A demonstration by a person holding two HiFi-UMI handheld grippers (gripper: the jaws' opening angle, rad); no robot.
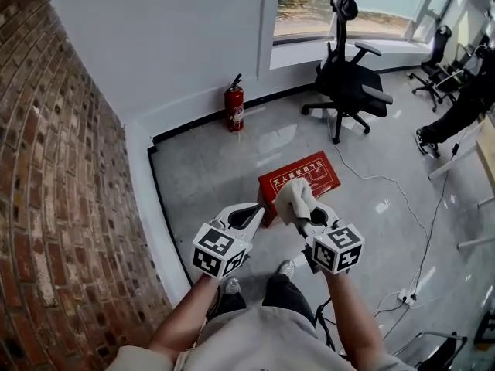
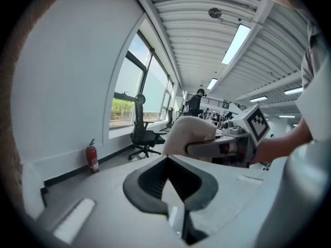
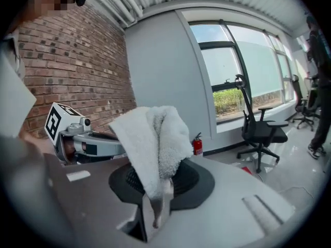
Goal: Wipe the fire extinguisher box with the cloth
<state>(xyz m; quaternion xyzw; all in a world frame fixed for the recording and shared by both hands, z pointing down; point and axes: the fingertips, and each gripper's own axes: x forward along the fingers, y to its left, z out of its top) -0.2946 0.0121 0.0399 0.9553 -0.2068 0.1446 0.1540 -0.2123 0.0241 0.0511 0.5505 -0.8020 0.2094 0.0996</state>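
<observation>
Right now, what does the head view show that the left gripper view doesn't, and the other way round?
Only the head view shows the red fire extinguisher box lying on the floor, and the person's shoe.

Only the left gripper view shows the ceiling light strip, a standing person far down the room, and the left gripper's own jaws, together on nothing.

Both show the right gripper shut on the white cloth, the red fire extinguisher by the wall and the black office chair.

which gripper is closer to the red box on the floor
Right. The right gripper, holding the cloth, hangs over the red box in the head view; the left gripper sits off the box's left edge.
</observation>
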